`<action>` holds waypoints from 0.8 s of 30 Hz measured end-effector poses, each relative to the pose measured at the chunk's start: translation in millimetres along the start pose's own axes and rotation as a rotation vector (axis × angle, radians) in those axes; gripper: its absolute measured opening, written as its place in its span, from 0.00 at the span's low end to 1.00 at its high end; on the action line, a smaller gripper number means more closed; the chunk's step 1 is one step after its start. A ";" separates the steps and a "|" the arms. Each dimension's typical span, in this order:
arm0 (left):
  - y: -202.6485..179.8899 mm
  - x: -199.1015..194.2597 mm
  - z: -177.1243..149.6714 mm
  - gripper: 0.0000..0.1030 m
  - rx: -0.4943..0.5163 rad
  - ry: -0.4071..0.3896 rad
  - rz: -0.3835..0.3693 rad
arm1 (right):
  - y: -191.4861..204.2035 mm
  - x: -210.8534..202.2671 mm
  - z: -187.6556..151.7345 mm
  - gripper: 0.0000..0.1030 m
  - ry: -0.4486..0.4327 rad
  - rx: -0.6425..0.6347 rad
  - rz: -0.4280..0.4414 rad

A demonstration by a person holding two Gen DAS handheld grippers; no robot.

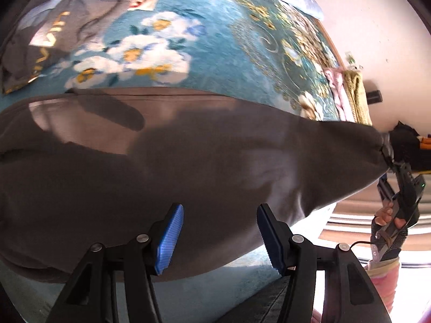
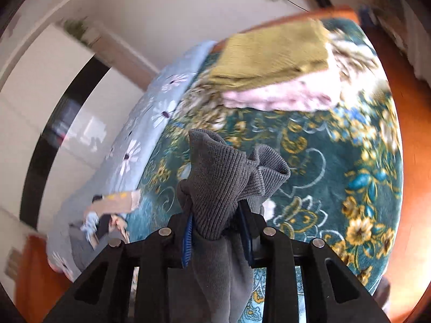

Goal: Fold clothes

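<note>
Both wrist views close, facing floral blanket (image 1: 215, 35); share olive towel (image 2: 274, 53).

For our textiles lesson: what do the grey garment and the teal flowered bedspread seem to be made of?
Grey garment: likely cotton-type knit, matte; ribbed band bunched in the right tool, smooth jersey body. Teal flowered bedspread: seemingly plush, fleece-like fabric; soft, fuzzy pattern edges, though blur leaves this open.

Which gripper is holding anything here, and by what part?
The right gripper is shut on the grey garment, pinching its bunched ribbed edge. The left gripper is open, holding nothing.
</note>
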State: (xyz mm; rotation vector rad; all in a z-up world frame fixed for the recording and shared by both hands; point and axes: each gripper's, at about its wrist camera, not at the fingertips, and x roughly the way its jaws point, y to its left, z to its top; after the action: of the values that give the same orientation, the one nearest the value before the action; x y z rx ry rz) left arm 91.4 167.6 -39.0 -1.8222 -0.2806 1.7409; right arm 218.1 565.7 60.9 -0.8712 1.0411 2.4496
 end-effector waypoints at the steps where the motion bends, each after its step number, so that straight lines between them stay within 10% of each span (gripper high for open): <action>1: -8.0 7.6 0.3 0.59 0.020 0.015 -0.007 | 20.8 2.6 -6.4 0.31 0.011 -0.071 -0.001; 7: -16.1 7.3 3.4 0.59 0.034 -0.010 -0.052 | 100.0 28.4 -78.5 0.31 0.120 -0.354 -0.033; 17: 61.3 -37.2 8.4 0.59 -0.230 -0.130 -0.116 | 161.9 72.5 -182.2 0.37 0.374 -0.595 0.008; 24: 64.6 -28.8 7.8 0.61 -0.260 -0.093 -0.184 | 147.5 70.4 -199.1 0.52 0.457 -0.500 0.133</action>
State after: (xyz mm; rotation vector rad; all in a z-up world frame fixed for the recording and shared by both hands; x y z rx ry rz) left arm 64.6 102.6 -50.0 -1.8277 -0.7200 1.7253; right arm 169.2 324.6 -15.5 -1.6252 0.6229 2.7439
